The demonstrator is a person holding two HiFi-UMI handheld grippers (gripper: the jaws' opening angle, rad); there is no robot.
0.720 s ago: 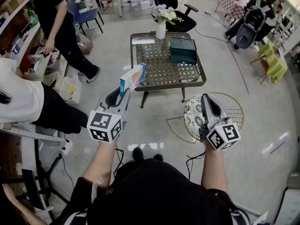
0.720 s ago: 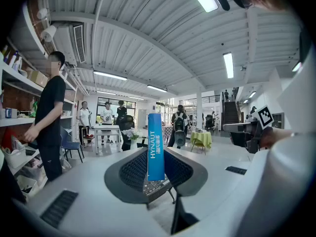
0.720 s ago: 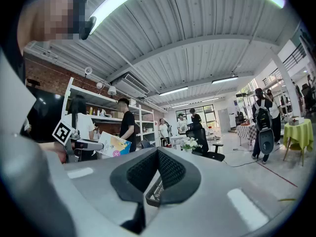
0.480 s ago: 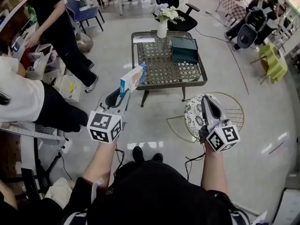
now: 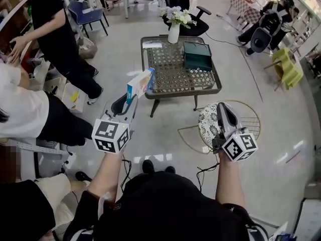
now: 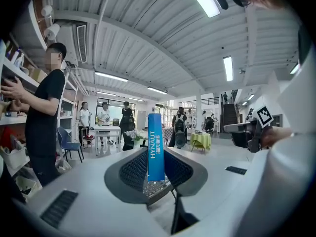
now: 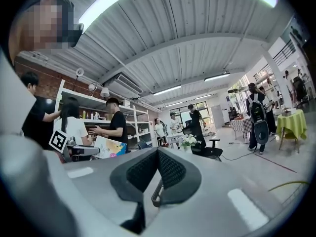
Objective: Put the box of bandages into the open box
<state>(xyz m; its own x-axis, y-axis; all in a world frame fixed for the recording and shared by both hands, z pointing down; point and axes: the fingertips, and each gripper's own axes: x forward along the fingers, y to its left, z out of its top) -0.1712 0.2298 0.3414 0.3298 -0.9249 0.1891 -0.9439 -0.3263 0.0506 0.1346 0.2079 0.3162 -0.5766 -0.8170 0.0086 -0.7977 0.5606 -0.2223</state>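
A: What is the left gripper (image 5: 134, 95) doing?

B: It is clenched on the bandage box (image 5: 141, 83). In the left gripper view the box's narrow blue side, with white print, stands upright between the two pads, and both pads press on it.

A: Where is that box in the room?

B: Up in the air, at the near left corner of the table (image 5: 170, 69) as the head view shows it. It touches nothing but the jaws.

A: And the open box (image 5: 196, 55)?

B: It is dark green and sits on the far right part of the table, well apart from the bandage box. A white vase (image 5: 172, 32) with flowers stands at the table's far edge, left of it.

A: The right gripper (image 5: 220, 106)?

B: Its jaws are closed together with nothing in them. It is held out level, near the person and right of the table, above a round wire stand (image 5: 251, 122) on the floor.

A: Anyone else about?

B: A person in black (image 5: 60, 39) stands at the shelves on the far left, and another in white is nearer on that side. More people are far off on the right
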